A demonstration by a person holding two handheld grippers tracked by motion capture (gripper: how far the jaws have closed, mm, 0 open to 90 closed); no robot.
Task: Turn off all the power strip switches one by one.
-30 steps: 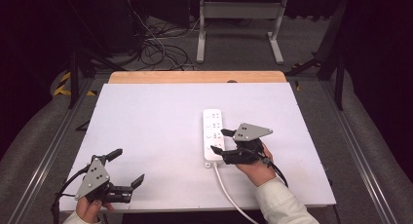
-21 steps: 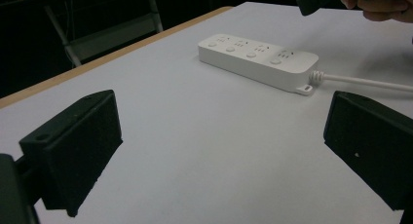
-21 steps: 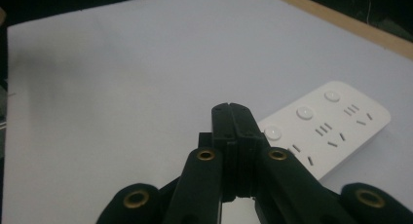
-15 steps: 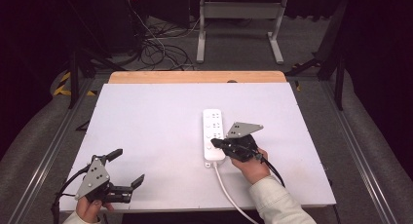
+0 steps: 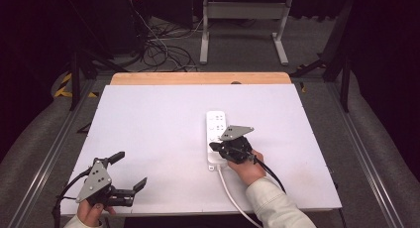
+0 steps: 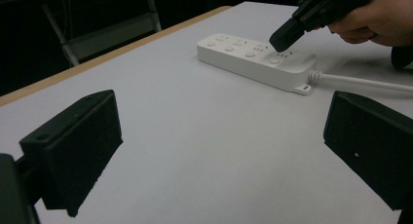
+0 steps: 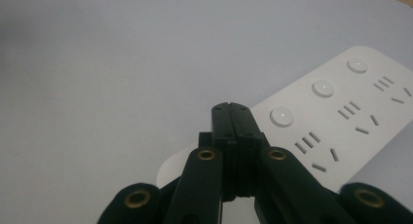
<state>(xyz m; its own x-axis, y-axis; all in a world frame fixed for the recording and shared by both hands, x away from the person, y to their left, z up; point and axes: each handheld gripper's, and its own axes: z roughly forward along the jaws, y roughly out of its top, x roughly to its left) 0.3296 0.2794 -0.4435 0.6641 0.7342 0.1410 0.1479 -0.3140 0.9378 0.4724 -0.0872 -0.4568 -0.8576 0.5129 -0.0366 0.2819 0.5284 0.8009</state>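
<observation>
Up close, white power strip (image 7: 336, 112) bears round buttons beside slotted sockets

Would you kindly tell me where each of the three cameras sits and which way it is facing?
High view: above the person's side, looking forward and down on the white table; both forearms enter from below, left gripper open, right gripper over the power strip.
Left gripper view: rides the left gripper, looking level across the table between its spread fingers.
Right gripper view: rides the right gripper, looking down past its shut fingers.
All share the power strip.
</observation>
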